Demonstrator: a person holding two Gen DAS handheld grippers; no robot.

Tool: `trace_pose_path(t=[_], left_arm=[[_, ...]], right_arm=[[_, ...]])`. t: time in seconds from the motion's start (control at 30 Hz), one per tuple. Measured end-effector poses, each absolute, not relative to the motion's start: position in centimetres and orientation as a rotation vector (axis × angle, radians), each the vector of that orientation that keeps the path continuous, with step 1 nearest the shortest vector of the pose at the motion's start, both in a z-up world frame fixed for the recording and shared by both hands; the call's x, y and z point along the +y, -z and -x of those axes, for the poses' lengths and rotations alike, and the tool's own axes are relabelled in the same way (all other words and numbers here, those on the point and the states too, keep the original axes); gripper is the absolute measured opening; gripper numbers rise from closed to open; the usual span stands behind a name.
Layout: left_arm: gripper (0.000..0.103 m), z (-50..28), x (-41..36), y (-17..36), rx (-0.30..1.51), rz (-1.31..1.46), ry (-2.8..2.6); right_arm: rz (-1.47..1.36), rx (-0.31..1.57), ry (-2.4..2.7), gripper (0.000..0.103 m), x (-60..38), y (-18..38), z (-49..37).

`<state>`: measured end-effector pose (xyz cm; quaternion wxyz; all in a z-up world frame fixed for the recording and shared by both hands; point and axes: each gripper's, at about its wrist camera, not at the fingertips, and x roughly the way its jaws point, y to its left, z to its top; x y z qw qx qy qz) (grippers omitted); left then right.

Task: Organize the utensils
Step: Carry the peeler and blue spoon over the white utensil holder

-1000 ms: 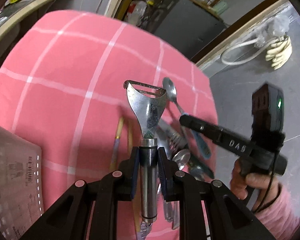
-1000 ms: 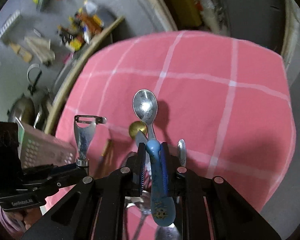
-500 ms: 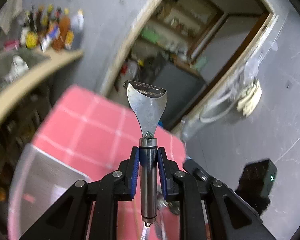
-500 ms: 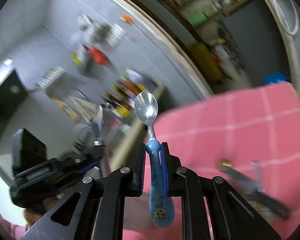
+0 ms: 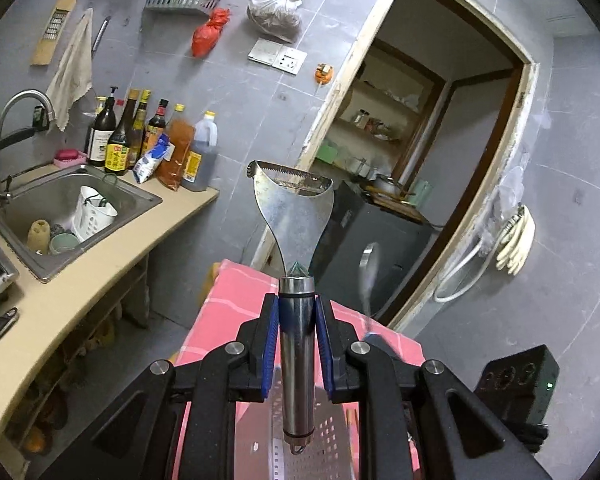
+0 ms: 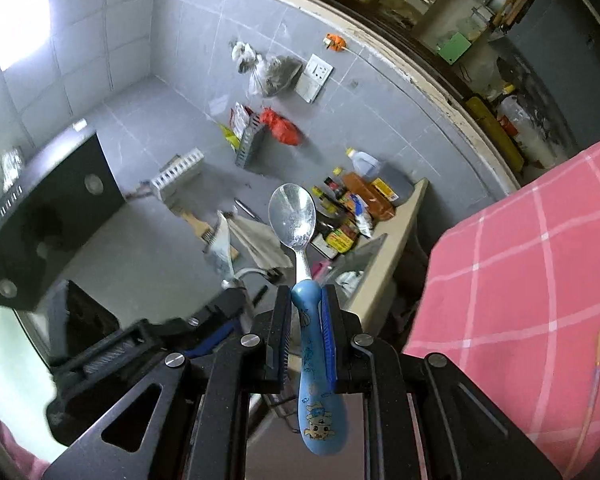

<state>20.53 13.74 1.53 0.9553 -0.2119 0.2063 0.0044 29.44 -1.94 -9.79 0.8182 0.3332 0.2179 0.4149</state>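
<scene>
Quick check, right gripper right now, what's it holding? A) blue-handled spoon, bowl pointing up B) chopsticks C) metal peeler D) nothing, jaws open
A. In the right wrist view the right gripper is clamped on the cartoon-printed blue handle of the blue-handled spoon, whose metal bowl points up and away from the fingers. The peeler is in the left gripper.

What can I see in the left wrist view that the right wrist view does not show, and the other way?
Only the left wrist view shows the left tongs shut on the peeler, plus the sink basin and the perforated basket below. Only the right wrist view shows the right tongs shut on the blue-handled spoon, and chopsticks on the pink cloth. Both show that cloth, the sauce bottles and the red bag.
</scene>
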Motion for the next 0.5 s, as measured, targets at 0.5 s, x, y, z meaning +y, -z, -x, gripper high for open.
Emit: trace_pose_path(t=[0.5], left_arm=[[0.017,-19.4,13.2,2.0,0.457,0.421,0.035]], right_arm=[[-0.497,0.464,-0.819,0.013,-3.5,10.0,-26.5]])
